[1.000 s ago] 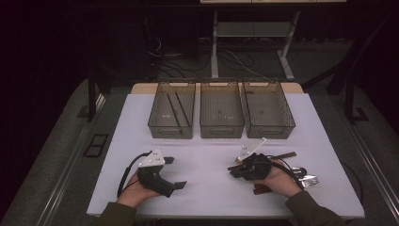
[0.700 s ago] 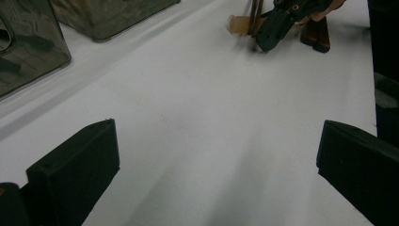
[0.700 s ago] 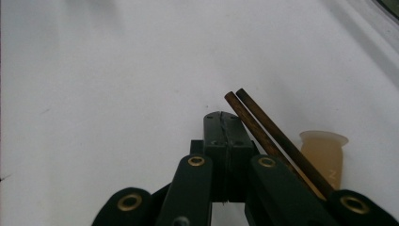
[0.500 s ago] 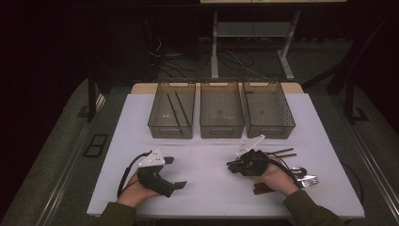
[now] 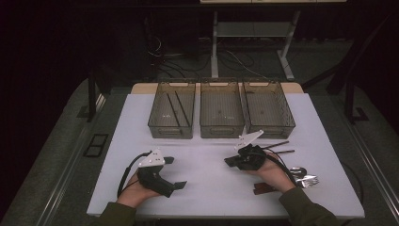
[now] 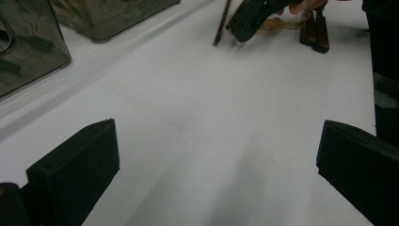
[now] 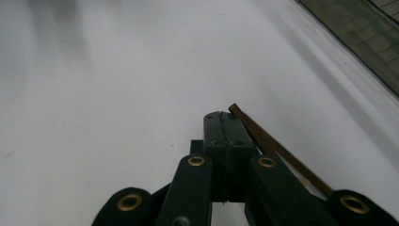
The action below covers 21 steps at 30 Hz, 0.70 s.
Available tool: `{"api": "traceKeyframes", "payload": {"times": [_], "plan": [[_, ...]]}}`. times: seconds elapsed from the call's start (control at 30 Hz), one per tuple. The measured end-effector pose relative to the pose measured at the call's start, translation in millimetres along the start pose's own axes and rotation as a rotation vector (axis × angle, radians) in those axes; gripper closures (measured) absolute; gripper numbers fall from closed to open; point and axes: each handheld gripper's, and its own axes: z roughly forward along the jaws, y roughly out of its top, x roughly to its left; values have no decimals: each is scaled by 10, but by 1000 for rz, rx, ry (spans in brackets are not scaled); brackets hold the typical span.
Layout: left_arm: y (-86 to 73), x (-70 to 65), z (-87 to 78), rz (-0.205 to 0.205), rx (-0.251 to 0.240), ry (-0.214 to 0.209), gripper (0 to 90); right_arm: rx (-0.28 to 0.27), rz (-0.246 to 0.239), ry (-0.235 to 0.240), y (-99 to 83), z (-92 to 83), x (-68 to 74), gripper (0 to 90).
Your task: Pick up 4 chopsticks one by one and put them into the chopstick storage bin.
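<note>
Both tongs are matte black, two-jawed tools, one in each of the person's hands, resting low over a smooth white rectangular table point(image 5: 207, 141). On the left gripper point(image 5: 170, 172) the two blocky black jaws are spread wide over bare tabletop, nothing between them. On the right gripper point(image 7: 226, 128) the jaws are pressed flat together, their faces meeting in a thin seam; a slim dark brown wooden chopstick point(image 7: 263, 141) runs along their right side, just beside and seemingly touching them. Whether it is pinched between them, the pictures do not settle.

Three smoky, see-through plastic bins point(image 5: 221, 115) with rectangular walls and rounded rims stand side by side along the far edge of the table. The left one holds two thin dark sticks point(image 5: 175, 108) lying aslant.

By the right hand, in the high view, two more dark chopstick-like sticks point(image 5: 281, 148) lie on the table just behind the right gripper. Nearer the person's right forearm sit shiny metal cutlery, a spoon point(image 5: 297, 170) and a fork point(image 5: 308, 180) close together, and flat dark brown pieces point(image 5: 263, 189) beside the wrist, too small to tell apart.
</note>
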Motion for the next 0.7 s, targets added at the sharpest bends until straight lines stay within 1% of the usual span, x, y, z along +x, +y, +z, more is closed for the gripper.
{"api": "traceKeyframes", "payload": {"times": [0.3,0.43,0.5,0.57,0.63,0.67,0.7], "plan": [[0,-1,0,0,0,-1,0,-25,15,-20,47,39,-74,899],[-1,0,-2,-1,-1,-1,0,-42,21,-13,49,37,-93,899],[-1,1,-2,-2,-2,-1,0,-51,19,-17,61,-6,-94,899],[-1,0,-2,-2,-1,-1,0,-64,20,-31,70,-80,-117,899],[0,-1,-2,-1,-1,-1,0,-79,32,-49,61,-163,-169,899],[1,-1,-2,0,-1,-1,0,-78,38,-59,50,-204,-202,897],[1,-1,-2,0,-1,-1,0,-74,42,-70,37,-246,-239,875]]}}
